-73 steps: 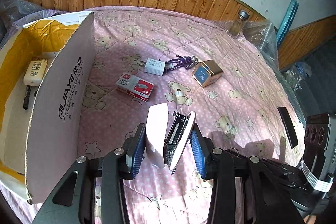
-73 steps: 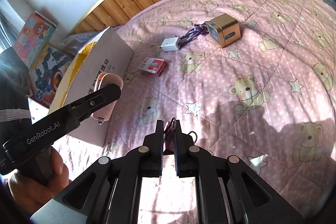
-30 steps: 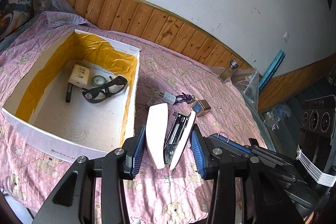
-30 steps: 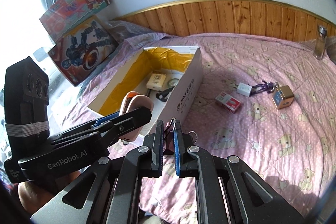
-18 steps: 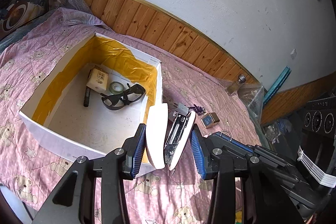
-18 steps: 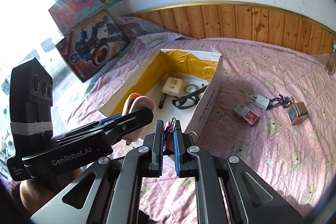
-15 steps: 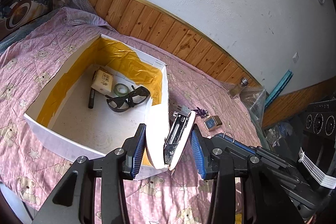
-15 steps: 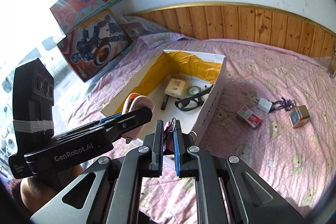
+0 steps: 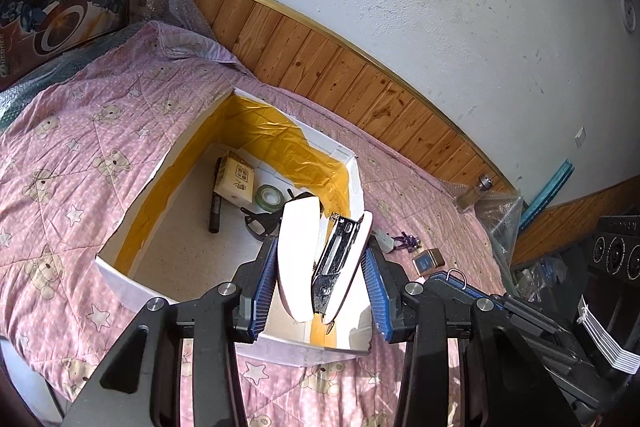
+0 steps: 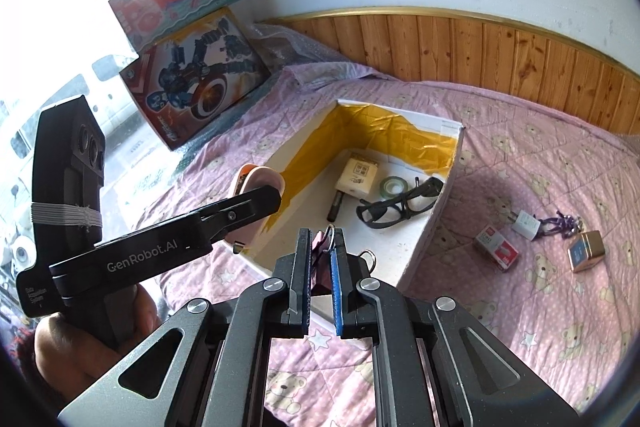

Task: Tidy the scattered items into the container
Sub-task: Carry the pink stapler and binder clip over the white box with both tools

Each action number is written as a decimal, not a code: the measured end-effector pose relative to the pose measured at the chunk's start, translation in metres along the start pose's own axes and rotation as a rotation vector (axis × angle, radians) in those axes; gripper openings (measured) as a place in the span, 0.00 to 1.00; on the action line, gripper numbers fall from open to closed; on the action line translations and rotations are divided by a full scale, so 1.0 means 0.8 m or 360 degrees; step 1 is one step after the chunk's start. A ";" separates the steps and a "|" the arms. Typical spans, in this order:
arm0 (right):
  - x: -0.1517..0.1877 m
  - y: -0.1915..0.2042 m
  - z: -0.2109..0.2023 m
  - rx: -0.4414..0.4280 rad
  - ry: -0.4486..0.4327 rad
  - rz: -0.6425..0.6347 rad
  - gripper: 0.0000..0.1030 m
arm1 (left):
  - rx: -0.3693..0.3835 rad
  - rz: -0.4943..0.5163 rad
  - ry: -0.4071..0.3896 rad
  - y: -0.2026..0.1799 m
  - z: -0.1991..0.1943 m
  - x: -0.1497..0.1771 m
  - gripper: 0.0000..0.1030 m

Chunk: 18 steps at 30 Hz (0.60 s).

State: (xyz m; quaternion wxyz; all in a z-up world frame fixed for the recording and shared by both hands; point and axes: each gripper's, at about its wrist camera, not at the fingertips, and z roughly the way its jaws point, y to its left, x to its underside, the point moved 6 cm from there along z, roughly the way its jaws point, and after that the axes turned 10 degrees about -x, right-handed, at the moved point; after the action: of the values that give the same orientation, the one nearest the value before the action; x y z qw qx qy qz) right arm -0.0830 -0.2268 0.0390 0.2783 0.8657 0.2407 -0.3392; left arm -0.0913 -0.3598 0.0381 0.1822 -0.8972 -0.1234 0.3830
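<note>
My left gripper (image 9: pixel 320 251) is shut on a pale pink stapler (image 9: pixel 300 251) that gapes in a V, held above the near right corner of the white box (image 9: pixel 120 267) lined with yellow tape. In the right wrist view the stapler (image 10: pixel 260 181) sticks up from the left gripper's finger (image 10: pixel 240 211) over the box's left wall. My right gripper (image 10: pixel 321 241) is shut on a dark pink binder clip (image 10: pixel 320 247) with wire loops, just above the near rim of the box (image 10: pixel 436 215). A person's hand (image 10: pixel 80 347) holds the left gripper.
Inside the box lie a cream carton (image 10: pixel 356 177), a green tape roll (image 10: pixel 394 187), a black marker (image 10: pixel 335 207) and black glasses (image 10: pixel 400 207). On the pink quilt right of it sit a staples box (image 10: pixel 496 247), a white charger (image 10: pixel 526 221) with purple cord, and a gold cube (image 10: pixel 586 251). Toy boxes (image 10: pixel 192 79) lean at the left.
Both grippers have risen and swung left from the quilt to the box, keeping the stapler and the clip. The box's inside now shows from above.
</note>
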 end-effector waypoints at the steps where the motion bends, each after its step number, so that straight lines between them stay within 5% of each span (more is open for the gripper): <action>1: -0.001 0.001 0.003 -0.0005 0.0005 -0.0003 0.08 | -0.0008 -0.0001 -0.0002 0.003 0.000 -0.003 0.41; 18: -0.011 -0.018 0.073 -0.0062 0.0142 0.0115 0.09 | -0.0215 0.0068 0.0091 0.039 0.040 -0.023 0.41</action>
State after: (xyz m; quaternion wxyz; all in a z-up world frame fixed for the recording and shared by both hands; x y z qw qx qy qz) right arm -0.1240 -0.2556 0.0051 0.2963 0.8825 0.2280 -0.2852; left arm -0.1245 -0.3871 0.0167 0.1165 -0.9204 -0.1243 0.3518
